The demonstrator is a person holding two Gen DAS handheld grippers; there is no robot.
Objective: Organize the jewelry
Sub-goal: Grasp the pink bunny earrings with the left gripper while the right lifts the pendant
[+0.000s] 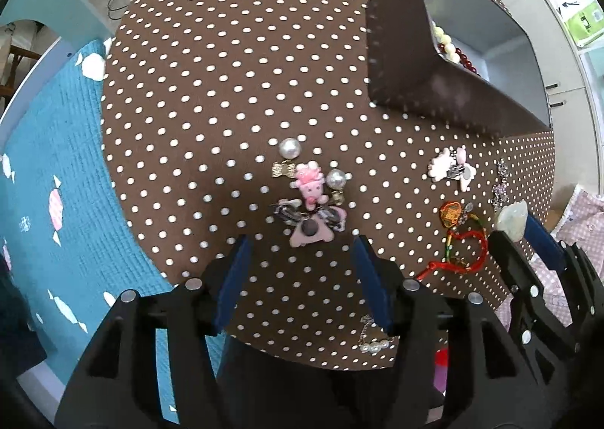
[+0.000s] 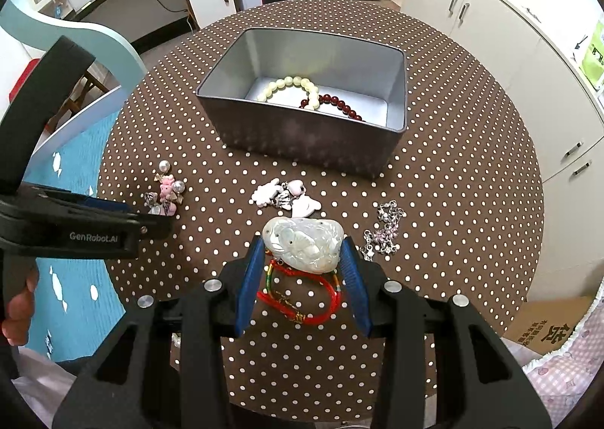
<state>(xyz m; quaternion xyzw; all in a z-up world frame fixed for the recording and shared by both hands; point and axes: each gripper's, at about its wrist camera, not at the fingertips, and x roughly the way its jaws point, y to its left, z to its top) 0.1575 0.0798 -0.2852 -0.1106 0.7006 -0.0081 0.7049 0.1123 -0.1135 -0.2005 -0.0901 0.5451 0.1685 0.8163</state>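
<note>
We see the dark red bead bracelet (image 2: 336, 104) half hidden behind the grey metal box's (image 2: 302, 142) near wall.

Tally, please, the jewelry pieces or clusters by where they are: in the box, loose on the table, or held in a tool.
In the grey box: 2, cream bead bracelet and dark red bead bracelet
Loose on the table: 5, pearl-and-pink charm cluster, white charm cluster, silver chain, red cord, small pearl chain
Held in the right tool: 1, pale carved pendant
Total: 8

Right hand-held gripper (image 2: 304, 253) clamped on pale carved pendant (image 2: 304, 246) above red cord bracelet (image 2: 302, 293) on dotted bench (image 2: 453, 202); metal tin (image 2: 302, 138) beyond, holding cream bead bracelet (image 2: 287, 85) and dark red bead bracelet (image 2: 336, 102); left hand-held gripper (image 2: 151, 219) beside pink charm cluster (image 2: 166, 191).
</note>
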